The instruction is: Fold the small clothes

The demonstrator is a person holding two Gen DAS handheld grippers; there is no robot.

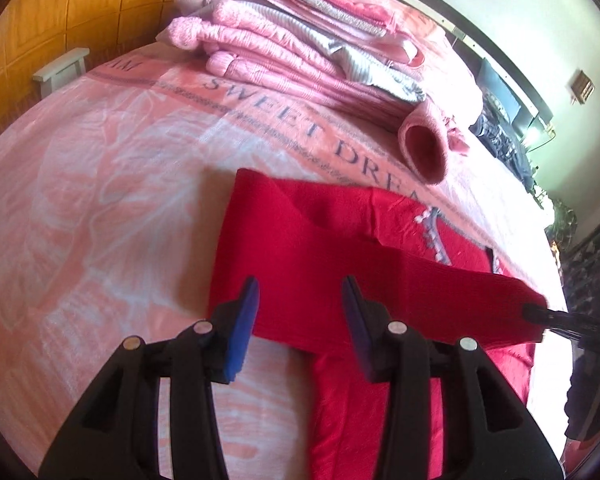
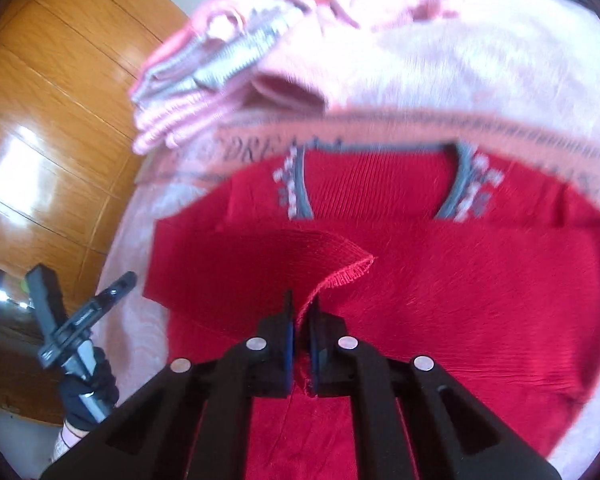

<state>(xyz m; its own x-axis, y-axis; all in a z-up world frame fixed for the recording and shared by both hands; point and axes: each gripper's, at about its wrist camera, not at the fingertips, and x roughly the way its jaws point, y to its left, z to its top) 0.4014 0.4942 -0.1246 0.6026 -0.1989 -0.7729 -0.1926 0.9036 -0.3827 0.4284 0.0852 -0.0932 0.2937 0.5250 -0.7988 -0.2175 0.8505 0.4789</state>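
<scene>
Sweater (image 2: pixel 440 280), red with a grey-and-white trimmed neckline (image 2: pixel 380 148), lies spread face-up on the bed (image 1: pixel 100 200), its collar end toward the stack (image 1: pixel 300 40) of folded pink and grey knits and its hem end toward the cameras; this flat layout is what a fold needs, since each part can be laid over the body without bunching.

The right claw (image 2: pixel 300 320) is clamped on the cuff (image 2: pixel 340 276) of one sleeve, its jaws nearly together with the red knit pinched between them; the sleeve (image 1: pixel 380 280) runs from the sweater's shoulder across the chest, lifted a little off the body, and the grip at the very end lets the whole sleeve be drawn straight and laid where wanted. In the left wrist view that sleeve crosses the sweater as a band, with the right claw's tips (image 1: pixel 540 314) at its far end.

The left claw (image 1: pixel 300 304) is spread wide and holds nothing; it hangs just over the sweater's side edge, on the shoulder side from which the sleeve starts; I judge it waits there to pin or smooth the fold line. A gloved hand (image 2: pixel 88 396) carries it.

The step in hand looks like folding the sleeve inward across the sweater; the other sleeve and the body fold seem yet to do; a loose thread below the cuff could snag.
</scene>
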